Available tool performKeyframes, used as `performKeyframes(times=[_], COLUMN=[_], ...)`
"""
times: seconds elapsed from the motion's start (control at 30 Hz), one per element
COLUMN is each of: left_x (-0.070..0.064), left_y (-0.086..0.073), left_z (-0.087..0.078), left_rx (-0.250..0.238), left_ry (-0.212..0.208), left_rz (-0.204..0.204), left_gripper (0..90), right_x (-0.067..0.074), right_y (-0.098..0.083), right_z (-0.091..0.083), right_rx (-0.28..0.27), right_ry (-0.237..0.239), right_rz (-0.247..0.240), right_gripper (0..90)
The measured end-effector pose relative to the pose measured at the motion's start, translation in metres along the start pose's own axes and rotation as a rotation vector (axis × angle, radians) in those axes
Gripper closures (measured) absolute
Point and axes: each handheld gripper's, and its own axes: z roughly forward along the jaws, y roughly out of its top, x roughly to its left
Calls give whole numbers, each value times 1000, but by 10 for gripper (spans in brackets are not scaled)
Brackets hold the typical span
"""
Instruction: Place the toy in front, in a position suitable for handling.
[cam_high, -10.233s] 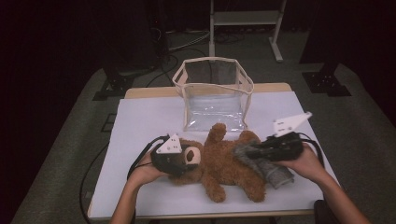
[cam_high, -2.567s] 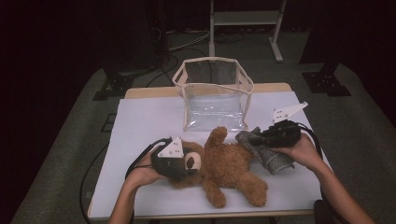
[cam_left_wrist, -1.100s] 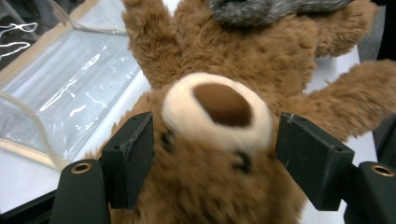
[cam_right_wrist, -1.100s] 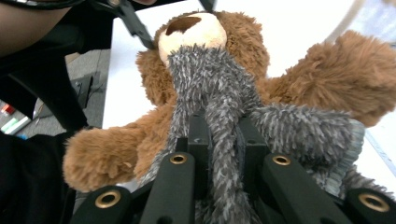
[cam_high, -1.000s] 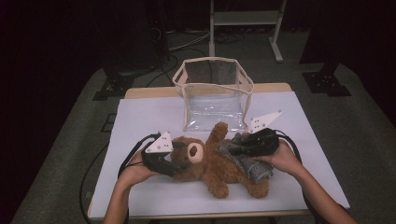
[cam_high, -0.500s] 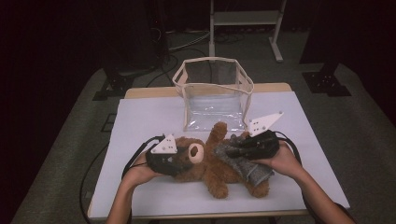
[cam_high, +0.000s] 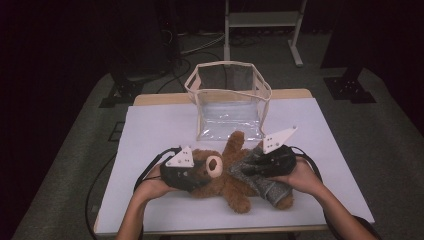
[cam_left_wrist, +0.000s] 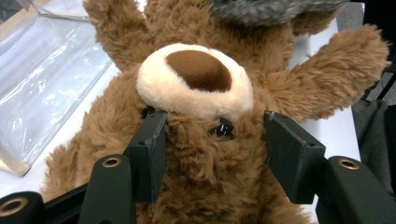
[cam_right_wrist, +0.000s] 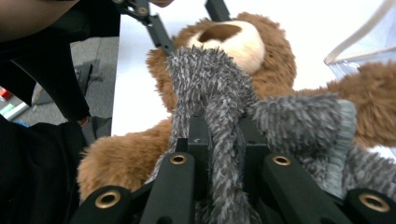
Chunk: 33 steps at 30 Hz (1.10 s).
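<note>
A brown teddy bear (cam_high: 235, 184) lies on its back on the white table (cam_high: 160, 130), head to the left. My left gripper (cam_high: 204, 172) holds the bear's head (cam_left_wrist: 196, 88). Its jaws have just been closing, and both pads (cam_left_wrist: 150, 154) now press into the fur on either side, below the snout. My right gripper (cam_high: 246, 170) is shut on a fold of a grey knitted garment (cam_right_wrist: 210, 79), which it holds over the bear's belly (cam_right_wrist: 275, 65). The rest of the garment (cam_high: 269, 189) drapes over the bear's right side.
A clear plastic bag with beige trim (cam_high: 230, 100) stands open just behind the bear, and its wall lies close to the bear's raised arm (cam_left_wrist: 46, 79). Cables trail from both grippers. The floor around the table is dark, with a metal stand (cam_high: 260, 20) behind.
The right gripper has carried the grey garment leftward over the bear's body. The left gripper has shifted slightly right onto the bear's head.
</note>
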Motion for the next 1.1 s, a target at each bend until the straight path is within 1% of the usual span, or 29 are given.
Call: performKeyframes(times=[0.07,0.13,0.2,0.27,0.33,0.37,0.4,0.43,0.47,0.53,0.6,0.7,0.73,0.8,0.87,0.93,1.0,1.1], left_x=[0,1,1,1,2,2,2,2,2,3,4,4,4,4,5,5,5,5], left_y=[-1,-1,-1,-1,-2,-2,-2,-2,-2,-2,-2,-2,-2,-2,-2,-3,-3,-3], left_z=[0,1,1,1,0,0,0,0,0,0,0,-1,0,0,0,0,0,0], left_rx=[-5,-5,-6,-8,-6,-5,-5,-6,-6,-9,-10,-11,-11,-11,-11,-9,-10,-7], left_ry=[3,6,8,9,14,16,15,17,17,25,30,29,30,30,32,32,30,28], left_rz=[-6,-5,-6,-7,-7,-8,-14,-11,-11,-17,-21,-25,-26,-28,-29,-28,-28,-26], left_gripper=[421,420,420,420,420,420,420,420,420,420,419,418,418,418,418,418,417,416], right_x=[6,13,20,27,32,34,34,36,37,39,42,46,46,47,47,48,48,48], right_y=[7,16,25,30,30,28,25,19,16,9,2,-8,-11,-14,-13,-7,2,14], right_z=[0,3,8,18,30,38,42,48,49,50,48,41,38,33,30,29,31,40], right_rx=[10,7,10,18,51,75,90,114,123,129,143,151,154,151,143,137,130,127], right_ry=[2,21,35,51,65,75,81,84,83,82,66,49,46,37,33,22,10,11], right_rz=[-22,-43,-66,-72,-80,-77,-72,-70,-68,-63,-68,-67,-54,-54,-52,-68,-87,-115], right_gripper=[789,788,788,788,788,788,788,788,788,788,788,788,788,788,788,788,788,789])
